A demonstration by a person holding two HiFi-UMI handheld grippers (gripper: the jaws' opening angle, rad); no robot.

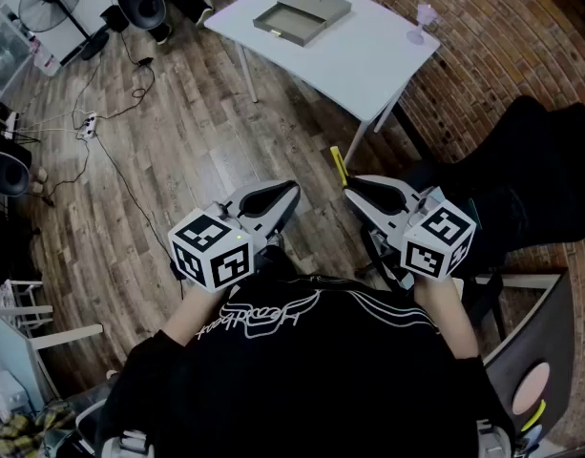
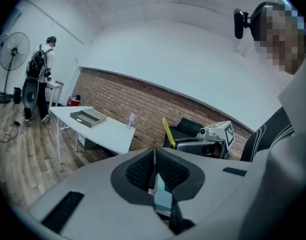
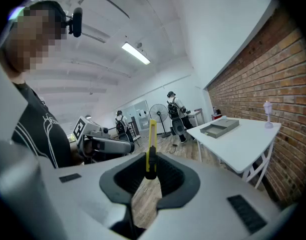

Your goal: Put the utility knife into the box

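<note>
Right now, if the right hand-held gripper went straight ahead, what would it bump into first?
Probably nothing nearby: the right hand-held gripper, shut on the utility knife, faces open wooden floor. The white table sits right of that line, though depth is hard to judge.

Open floor (image 1: 206, 151) runs from the person to the bench (image 1: 368, 65), a wide lane. The bench top is mostly bare around the open-topped box (image 1: 302, 15), which is reachable from above. A small pale item (image 1: 423, 22) stands at the bench's right edge, well apart from the box. A brick wall (image 1: 483, 27) closes off the right. Black bulk (image 1: 540, 170), probably a seat, crowds the near right. Cables (image 1: 101, 122) lie on the floor at left.
</note>
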